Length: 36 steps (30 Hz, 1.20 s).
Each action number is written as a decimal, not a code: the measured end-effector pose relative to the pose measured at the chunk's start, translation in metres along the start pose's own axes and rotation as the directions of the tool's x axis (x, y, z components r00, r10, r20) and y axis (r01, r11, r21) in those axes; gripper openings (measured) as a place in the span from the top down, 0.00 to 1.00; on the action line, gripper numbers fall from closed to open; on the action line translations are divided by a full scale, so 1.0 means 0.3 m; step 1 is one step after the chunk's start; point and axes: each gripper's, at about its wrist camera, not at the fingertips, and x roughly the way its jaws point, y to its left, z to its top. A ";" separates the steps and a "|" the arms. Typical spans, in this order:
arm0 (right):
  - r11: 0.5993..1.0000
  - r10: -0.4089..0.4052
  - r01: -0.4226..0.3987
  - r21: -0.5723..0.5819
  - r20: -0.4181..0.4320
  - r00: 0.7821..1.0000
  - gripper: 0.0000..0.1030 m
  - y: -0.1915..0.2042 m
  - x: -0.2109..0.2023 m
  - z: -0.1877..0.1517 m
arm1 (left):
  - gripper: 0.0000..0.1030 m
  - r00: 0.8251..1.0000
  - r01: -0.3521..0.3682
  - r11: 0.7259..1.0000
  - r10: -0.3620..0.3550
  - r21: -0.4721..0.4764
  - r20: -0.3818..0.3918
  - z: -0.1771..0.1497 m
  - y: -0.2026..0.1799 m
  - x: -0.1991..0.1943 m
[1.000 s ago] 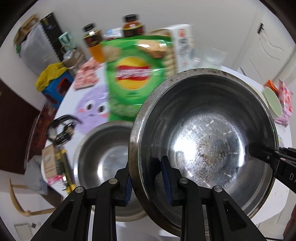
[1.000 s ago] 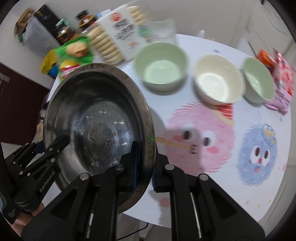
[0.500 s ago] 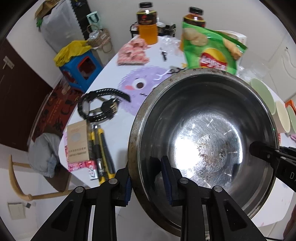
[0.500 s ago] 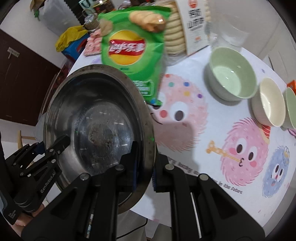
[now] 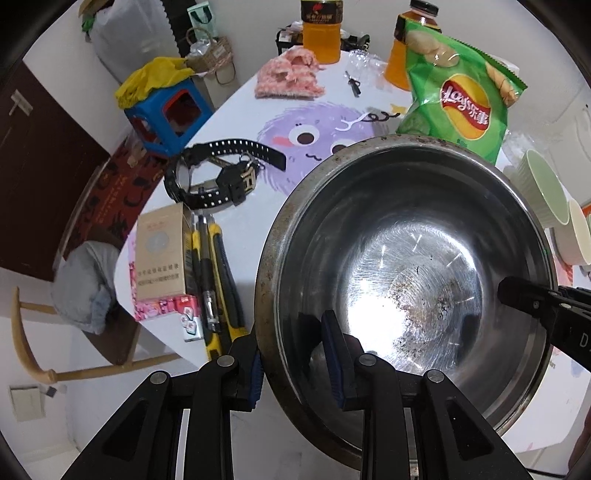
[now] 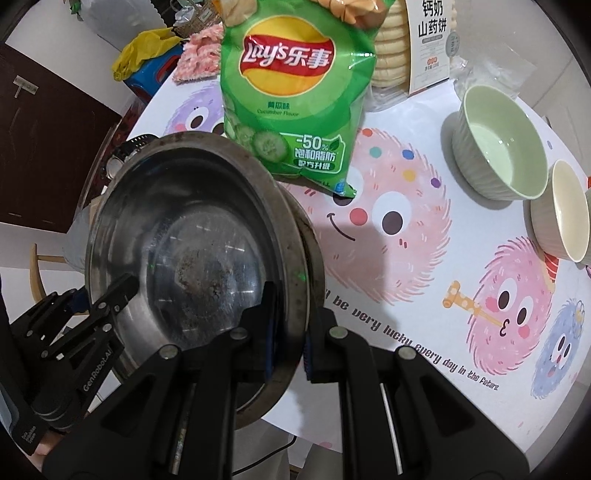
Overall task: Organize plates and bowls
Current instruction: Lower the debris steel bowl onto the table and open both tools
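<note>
A large steel bowl (image 5: 406,266) with a stained bottom is held by both grippers at opposite rims. My left gripper (image 5: 295,354) is shut on its near rim; my right gripper (image 6: 290,332) is shut on the opposite rim of the steel bowl (image 6: 192,251). In the right wrist view a second steel rim shows just under it, at the table's front left edge. A green bowl (image 6: 498,144) and a cream bowl (image 6: 561,218) stand on the table at the right.
A green chip bag (image 6: 291,88) and a biscuit box (image 6: 424,40) stand behind. A black watch (image 5: 221,173), a card box (image 5: 160,254), pens and two orange bottles (image 5: 321,29) lie on the table's left part. A blue stool (image 5: 166,114) stands beyond the edge.
Both grippers have carried the steel bowl leftward along the table. The second steel bowl seen a second ago beside it has gone from the left wrist view.
</note>
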 end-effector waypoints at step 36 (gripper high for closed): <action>0.991 0.054 -0.056 0.122 0.020 0.998 0.13 -0.106 -0.038 -0.029 | 0.25 0.997 -0.020 0.999 0.018 0.034 0.071 -0.001 -0.041 -0.034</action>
